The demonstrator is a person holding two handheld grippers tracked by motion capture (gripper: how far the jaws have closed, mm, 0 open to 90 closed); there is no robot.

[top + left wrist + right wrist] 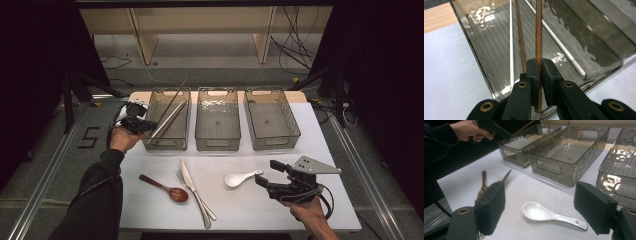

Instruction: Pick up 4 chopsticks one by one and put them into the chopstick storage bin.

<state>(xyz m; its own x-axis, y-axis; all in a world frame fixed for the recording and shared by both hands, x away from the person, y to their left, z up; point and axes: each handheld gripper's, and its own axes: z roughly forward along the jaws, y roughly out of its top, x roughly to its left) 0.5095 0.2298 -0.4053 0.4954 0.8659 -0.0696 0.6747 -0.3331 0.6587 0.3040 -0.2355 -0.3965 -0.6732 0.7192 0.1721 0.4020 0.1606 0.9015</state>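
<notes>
Right gripper view: spoon lies crosswise just ahead between wide-open right gripper fingers; left gripper pinches a chopstick.

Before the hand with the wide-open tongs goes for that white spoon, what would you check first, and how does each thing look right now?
1. Right tongs open wide enough: ok, jaws spread well apart.
2. White spoon lined up between the jaws: ok, it lies on the table just ahead of them.
3. Space around the spoon: ok, the knife and fork lie apart from it.
4. Left tongs secure on a wooden chopstick: ok, jaws pinch it over the left bin.
5. Bin meant for the spoon: cannot tell.
</notes>
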